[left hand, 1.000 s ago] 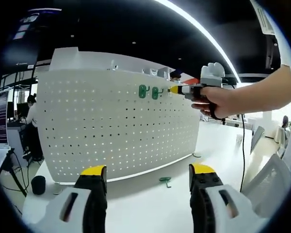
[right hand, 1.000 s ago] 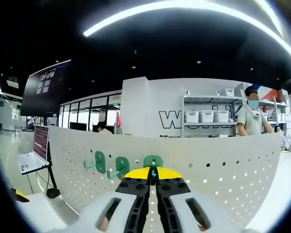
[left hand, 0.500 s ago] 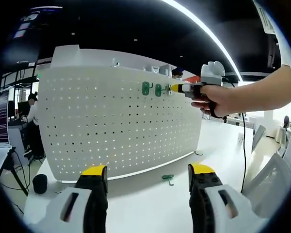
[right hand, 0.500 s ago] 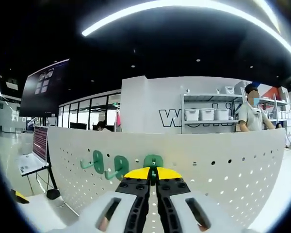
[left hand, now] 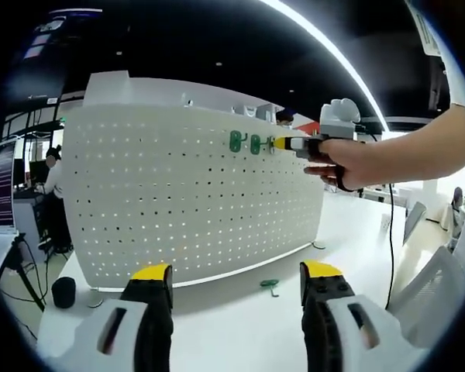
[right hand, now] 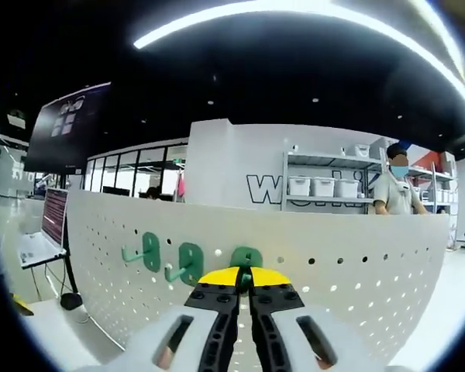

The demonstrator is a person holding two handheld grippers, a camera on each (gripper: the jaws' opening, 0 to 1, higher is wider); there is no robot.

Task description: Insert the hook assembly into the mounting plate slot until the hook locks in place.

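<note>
The right gripper (right hand: 244,277) has its jaws pressed together on a green hook (right hand: 246,260), holding it against the pegboard (right hand: 356,271) beside 2 mounted hooks (right hand: 191,262), probably to seat it. The left gripper (left hand: 230,273) waits with jaws apart over the table (left hand: 240,325), where 1 spare hook (left hand: 270,285) lies.

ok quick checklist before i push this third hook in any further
1. Right claw shut on the hook: ok.
2. Hook set against the pegboard, right of the two mounted hooks: ok.
3. Hook locked into its slot: cannot tell, the claw covers the joint.
4. Left claw open and empty, free to brace the board: ok.
5. Spare hook lying on the table, in sight: ok.
6. Pegboard upright: ok.
</note>
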